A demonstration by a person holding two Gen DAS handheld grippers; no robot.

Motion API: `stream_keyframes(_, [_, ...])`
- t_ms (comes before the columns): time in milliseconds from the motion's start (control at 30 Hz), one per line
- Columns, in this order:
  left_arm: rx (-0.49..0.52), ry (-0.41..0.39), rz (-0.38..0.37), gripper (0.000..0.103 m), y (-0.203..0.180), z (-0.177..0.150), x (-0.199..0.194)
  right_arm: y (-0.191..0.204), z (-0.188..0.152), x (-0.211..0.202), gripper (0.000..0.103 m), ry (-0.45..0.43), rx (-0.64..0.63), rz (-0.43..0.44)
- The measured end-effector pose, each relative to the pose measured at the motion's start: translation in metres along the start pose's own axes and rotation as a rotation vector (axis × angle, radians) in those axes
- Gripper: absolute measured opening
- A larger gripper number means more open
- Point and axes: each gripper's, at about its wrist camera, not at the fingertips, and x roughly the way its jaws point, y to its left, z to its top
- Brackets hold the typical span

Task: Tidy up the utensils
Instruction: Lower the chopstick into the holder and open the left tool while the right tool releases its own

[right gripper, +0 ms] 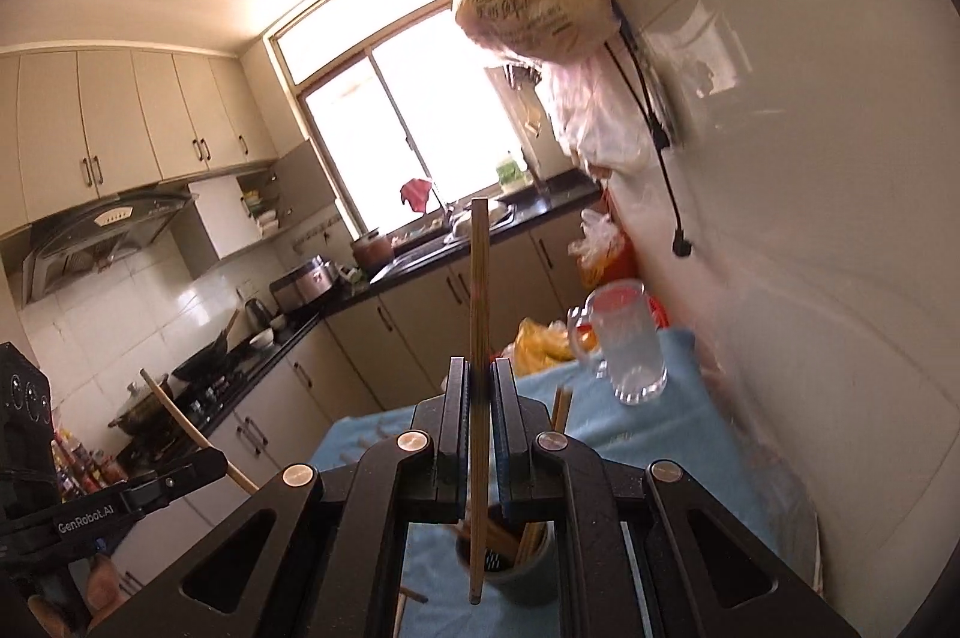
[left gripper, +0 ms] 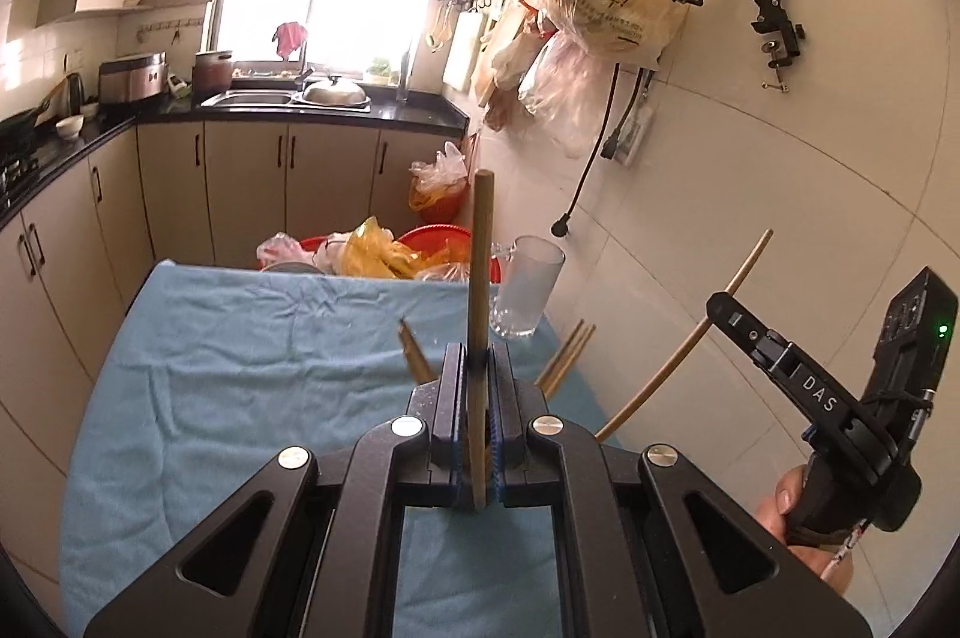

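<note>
Chopsticks are the things in play. The left hand-held gripper (left gripper: 478,368) is clenching one chopstick (left gripper: 480,278), a straight, round, brown wooden stick standing nearly upright between the ribbed blue pads of its black jaws, the blunt tip reaching up past the mug's rim in the left wrist view. The mug (left gripper: 528,287) is a frosted clear glass cylinder with a thick base and a side handle, standing upright on the blue cloth (left gripper: 240,368), a soft, lightly wrinkled fabric covering the tabletop.

Just in front of the mug, more wooden chopsticks (left gripper: 567,359) are fanning up from behind the left jaws, and another pair of tips (left gripper: 413,350) is leaning out on the other side. Well to the right of the mug, the right hand-held gripper (left gripper: 717,305) is gripping a second, paler chopstick (left gripper: 696,332), which looks bowed by the lens; a thumb and fingers (left gripper: 792,506) are wrapping its black handle.

In the right wrist view, the right hand-held gripper (right gripper: 478,380) is clamping its chopstick (right gripper: 479,338), a slim, squared wooden stick with fine lengthwise grain, held upright. The mug (right gripper: 627,344) is standing beyond and to the right of it on the cloth (right gripper: 630,428). Nearer than the mug, beneath the jaws, a dark round holder (right gripper: 528,578) is standing on the cloth with several chopsticks leaning in it. Far left of the mug, the left hand-held gripper (right gripper: 210,464) is carrying its stick (right gripper: 192,431) tilted.
</note>
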Motion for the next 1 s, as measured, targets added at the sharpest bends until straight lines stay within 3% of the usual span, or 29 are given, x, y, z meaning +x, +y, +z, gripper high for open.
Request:
stream_keyframes(300, [-0.010, 0.025, -0.004, 0.007, -0.003, 0.015, 0.049, -0.004, 0.005, 0.039, 0.007, 0.010, -0.018, -0.037])
stream_keyframes(667, [-0.021, 0.126, 0.020, 0.007, 0.010, -0.010, 0.098, -0.030, -0.026, 0.088, 0.007, 0.139, -0.001, -0.072])
stream_keyframes(1000, [-0.015, 0.137, 0.047, 0.007, 0.019, -0.019, 0.112, -0.040, -0.044, 0.109, 0.008, 0.220, 0.015, -0.095])
